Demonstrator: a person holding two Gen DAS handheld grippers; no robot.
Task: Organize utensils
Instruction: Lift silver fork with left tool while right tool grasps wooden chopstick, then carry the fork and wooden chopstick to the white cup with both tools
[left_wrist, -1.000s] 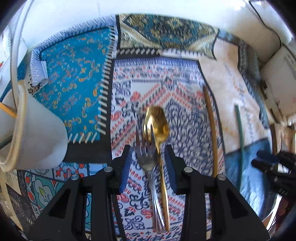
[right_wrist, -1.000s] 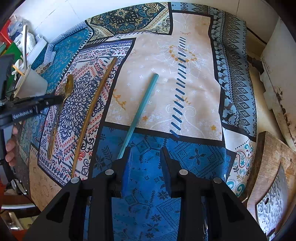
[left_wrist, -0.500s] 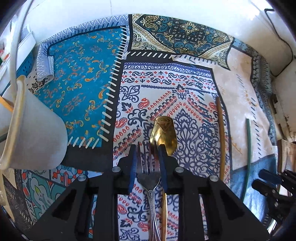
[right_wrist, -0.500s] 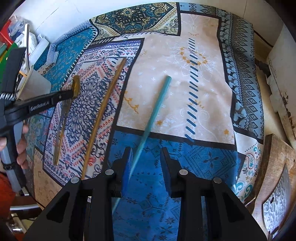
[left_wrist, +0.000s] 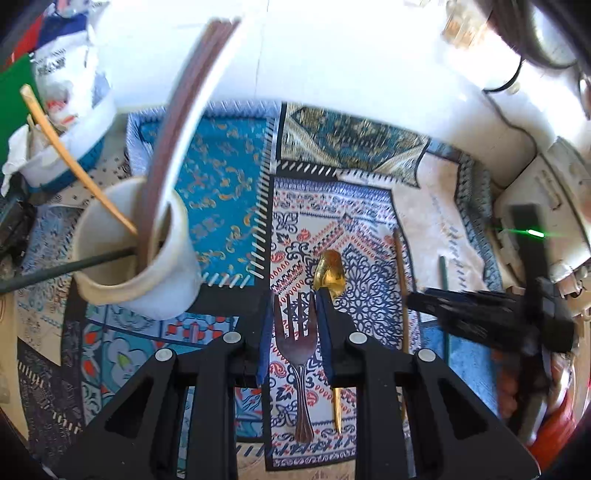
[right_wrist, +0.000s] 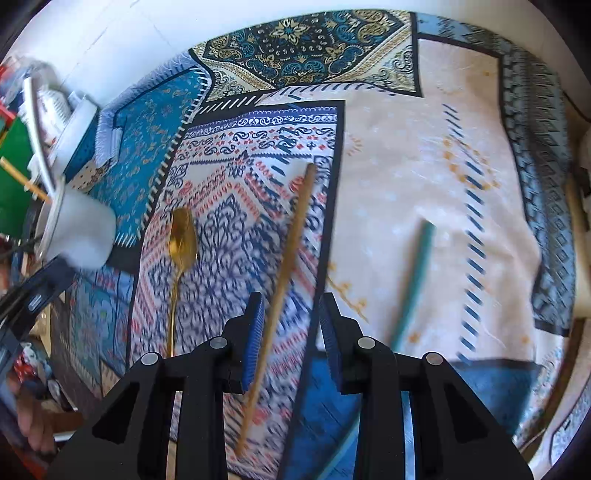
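Left wrist view: left gripper (left_wrist: 294, 325) clenched on silver metal fork (left_wrist: 297, 347), tines forward, lifted above patterned cloth-covered bench (left_wrist: 221, 199). Gold spoon (left_wrist: 330, 275) lying beneath, handle partly hidden behind right finger. White round cup (left_wrist: 162, 280) of sticks near left. Right gripper (left_wrist: 480, 317) blurred at right edge.

Right wrist view: right gripper (right_wrist: 290, 334) released, hovering over long wooden chopstick (right_wrist: 288, 273); contact hard to judge. Teal stick (right_wrist: 415, 280) blurred, lower end cut off.

Black gripper (left_wrist: 293, 314), blue pads (left_wrist: 265, 332), silver screws.
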